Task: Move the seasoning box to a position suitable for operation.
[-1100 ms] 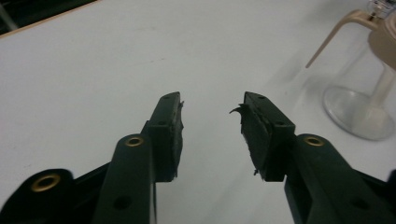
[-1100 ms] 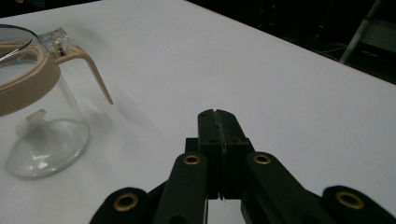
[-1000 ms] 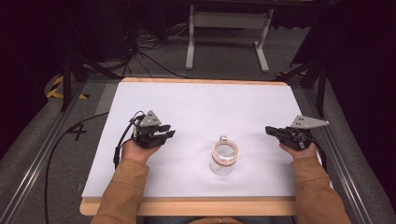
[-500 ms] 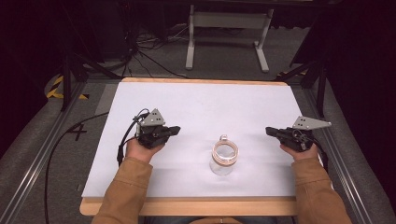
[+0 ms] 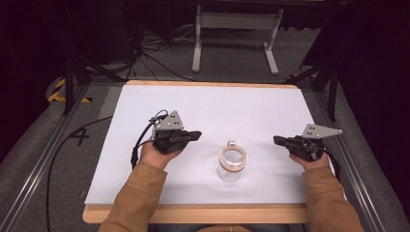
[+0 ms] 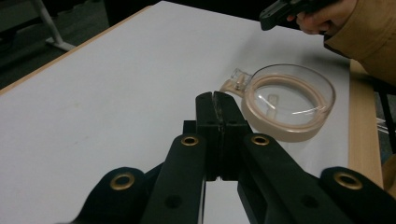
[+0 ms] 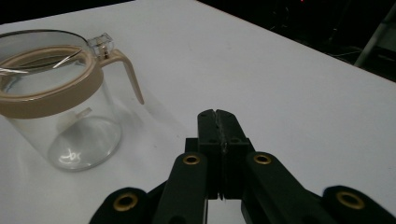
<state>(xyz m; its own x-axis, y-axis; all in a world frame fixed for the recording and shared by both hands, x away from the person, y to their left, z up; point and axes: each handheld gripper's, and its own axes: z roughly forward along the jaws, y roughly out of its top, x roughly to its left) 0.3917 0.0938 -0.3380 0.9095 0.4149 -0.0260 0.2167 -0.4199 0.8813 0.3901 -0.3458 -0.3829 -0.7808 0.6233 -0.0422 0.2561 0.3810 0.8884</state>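
A clear glass jar (image 5: 232,162) with a tan rim and a small tan handle stood upright on the white table top (image 5: 212,104), close to the near edge and between the two grippers. In the high view it sat nearer the left gripper (image 5: 196,136) than the right gripper (image 5: 276,140), and touched neither. In the left gripper view the jar (image 6: 285,102) lay just ahead of the jaw tips and off to their right, its clear lid tab (image 6: 239,77) turned toward the tips. In the right gripper view the jar (image 7: 56,100) stood ahead and to the left, with its handle (image 7: 128,72) curving down on the side facing the jaws.

The left gripper (image 6: 217,100) had its two black jaws pressed together with nothing between them, held just above the table. The right gripper (image 7: 218,116) was the same: jaws together, empty, touching nothing. Each was held in a hand, with tan sleeves (image 5: 140,191) coming in from the near edge.

The wooden edge (image 5: 193,213) of the table ran just behind the jar on the person's side. Beyond the jar and grippers the white top lay open all the way to its far edge. Farther off, past the table, stood the white legs of a stand (image 5: 234,36) and dark cables (image 5: 145,53) on the grey floor.
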